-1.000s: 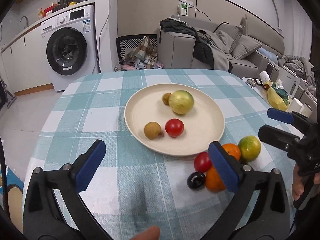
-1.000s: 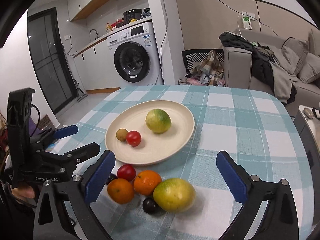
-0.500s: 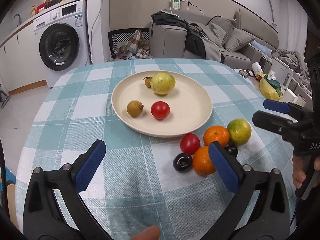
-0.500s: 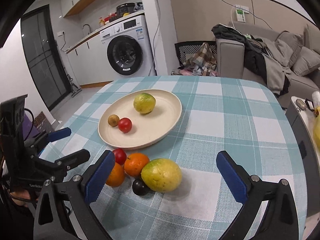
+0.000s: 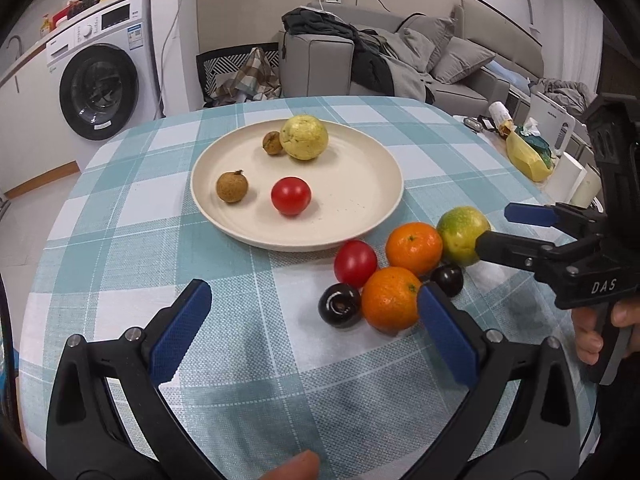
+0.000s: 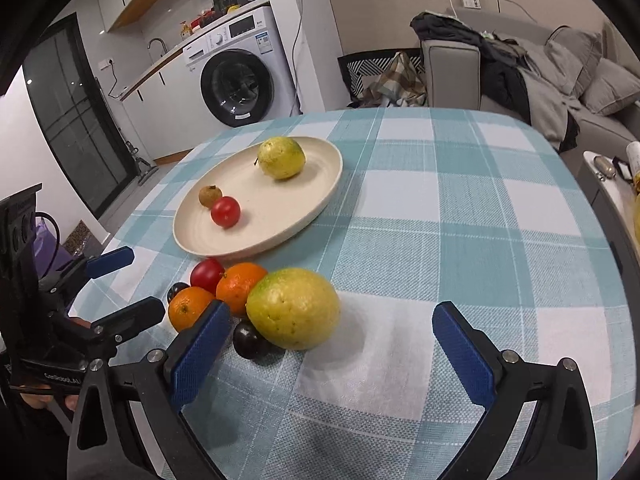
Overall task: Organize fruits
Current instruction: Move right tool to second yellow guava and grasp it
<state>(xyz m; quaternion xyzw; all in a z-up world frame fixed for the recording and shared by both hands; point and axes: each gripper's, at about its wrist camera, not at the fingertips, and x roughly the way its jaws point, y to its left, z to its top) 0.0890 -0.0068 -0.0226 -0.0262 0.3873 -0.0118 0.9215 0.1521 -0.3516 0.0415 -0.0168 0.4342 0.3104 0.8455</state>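
green-yellow fruit [image 6: 293,308]: on the tablecloth [image 6: 460,208] beside the plate [image 6: 316,196], touching an orange [image 6: 239,286]; looks round, firm, smooth, likely to roll; take it across the middle
right gripper [image 6: 332,356]: fingers spread, empty, fruit between them
left gripper [image 5: 312,332]: spread wide, empty

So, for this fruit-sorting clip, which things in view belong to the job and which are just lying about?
Job:
- plate holding yellow-green fruit, two brown longans, a tomato
- loose on the tablecloth: tomato, two oranges, two dark plums, green-yellow fruit
- left hand-held gripper and right hand-held gripper, both open

Lying about:
- washing machine
- sofa with clothes
- yellow bag
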